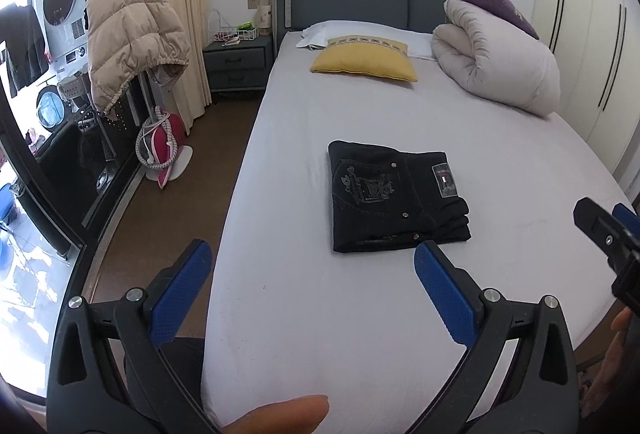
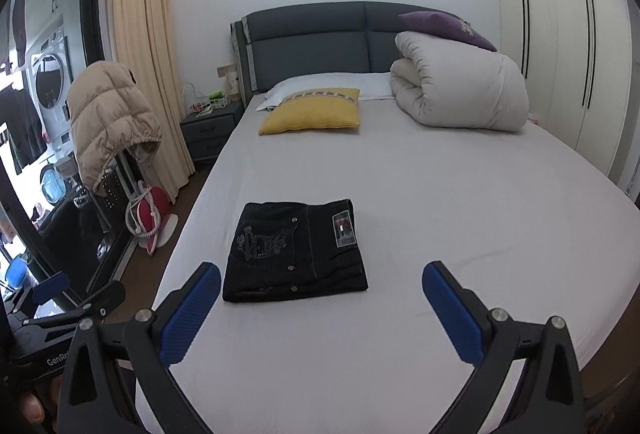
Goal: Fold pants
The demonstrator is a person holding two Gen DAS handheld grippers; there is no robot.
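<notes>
Black pants (image 1: pixel 396 198) lie folded into a compact rectangle on the white bed sheet (image 1: pixel 320 294), back pocket and label patch facing up. The same pants (image 2: pixel 296 248) appear in the right wrist view, just beyond the fingers. My left gripper (image 1: pixel 312 254) is open, held above the bed's near edge, short of the pants and holding nothing. My right gripper (image 2: pixel 322 276) is open too, empty, hovering in front of the pants. Each gripper shows at the edge of the other's view: the right gripper (image 1: pixel 608 234) and the left gripper (image 2: pixel 68 298).
A yellow pillow (image 1: pixel 364 60), a white pillow and a rolled white duvet (image 1: pixel 496 58) with a purple cushion lie near the grey headboard. A nightstand (image 1: pixel 236 64), a beige jacket on a stand (image 1: pixel 132 38) and a pink steamer (image 1: pixel 160 146) occupy the floor at left. Wardrobe doors (image 2: pixel 560 54) line the right.
</notes>
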